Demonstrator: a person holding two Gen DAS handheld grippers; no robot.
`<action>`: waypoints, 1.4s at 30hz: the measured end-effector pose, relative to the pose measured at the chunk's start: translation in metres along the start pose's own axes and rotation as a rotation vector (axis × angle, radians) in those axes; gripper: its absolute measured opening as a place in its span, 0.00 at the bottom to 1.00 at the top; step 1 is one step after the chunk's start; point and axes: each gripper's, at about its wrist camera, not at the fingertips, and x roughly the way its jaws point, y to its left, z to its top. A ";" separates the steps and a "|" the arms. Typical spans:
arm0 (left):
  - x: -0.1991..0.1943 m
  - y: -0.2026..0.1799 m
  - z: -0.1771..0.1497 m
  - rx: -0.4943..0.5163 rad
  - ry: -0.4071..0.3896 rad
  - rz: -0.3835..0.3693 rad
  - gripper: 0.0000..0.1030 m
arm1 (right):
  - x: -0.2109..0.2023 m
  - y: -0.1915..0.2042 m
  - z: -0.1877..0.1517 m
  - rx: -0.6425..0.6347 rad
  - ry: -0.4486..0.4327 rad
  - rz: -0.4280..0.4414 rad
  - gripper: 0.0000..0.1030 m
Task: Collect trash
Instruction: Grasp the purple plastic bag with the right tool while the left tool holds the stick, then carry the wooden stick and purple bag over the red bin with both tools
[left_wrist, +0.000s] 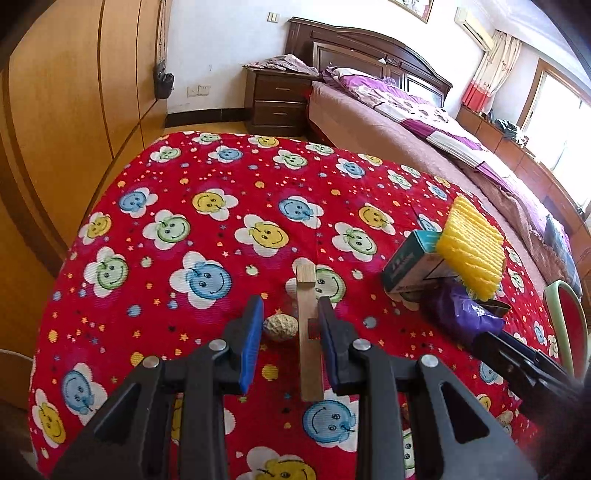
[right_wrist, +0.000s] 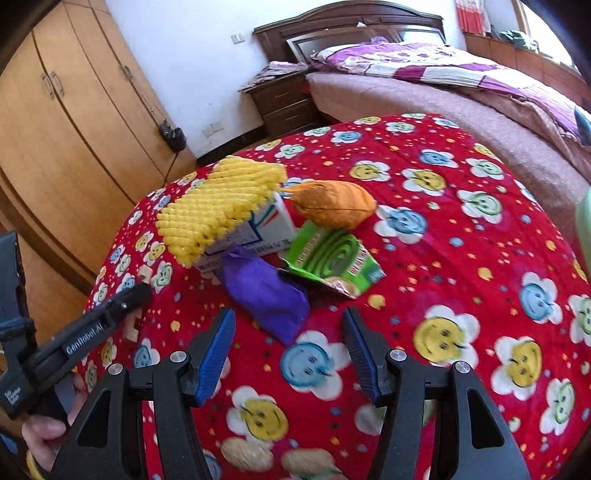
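While the table (left_wrist: 184, 229) under its red smiley-flower cloth lies mostly bare toward its far and left edges, the trash is heaped near the right edge in the left view. Ribbed yellow foam net (right_wrist: 218, 206) lies over a cardboard box (right_wrist: 258, 232), with a crumpled purple bag (right_wrist: 266, 295), a green packet (right_wrist: 332, 258) and an orange bundle (right_wrist: 332, 203) touching alongside. Left gripper (left_wrist: 291, 325) stands narrowly parted over a flat wooden stick (left_wrist: 308, 332) (against its right pad) and a wrinkled nut (left_wrist: 280, 326); whether it clamps them, I cannot tell. Right gripper (right_wrist: 290, 347) gapes, holding nothing, just short of the bag.
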 end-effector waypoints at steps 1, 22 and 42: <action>0.001 0.000 0.000 -0.001 0.000 -0.003 0.29 | 0.002 0.001 0.001 -0.001 -0.001 0.012 0.59; -0.003 0.001 -0.002 0.012 -0.022 -0.040 0.29 | 0.000 0.004 -0.007 0.050 -0.009 0.089 0.15; -0.032 -0.008 -0.012 0.033 -0.088 -0.098 0.29 | -0.111 -0.036 -0.034 0.107 -0.175 -0.037 0.15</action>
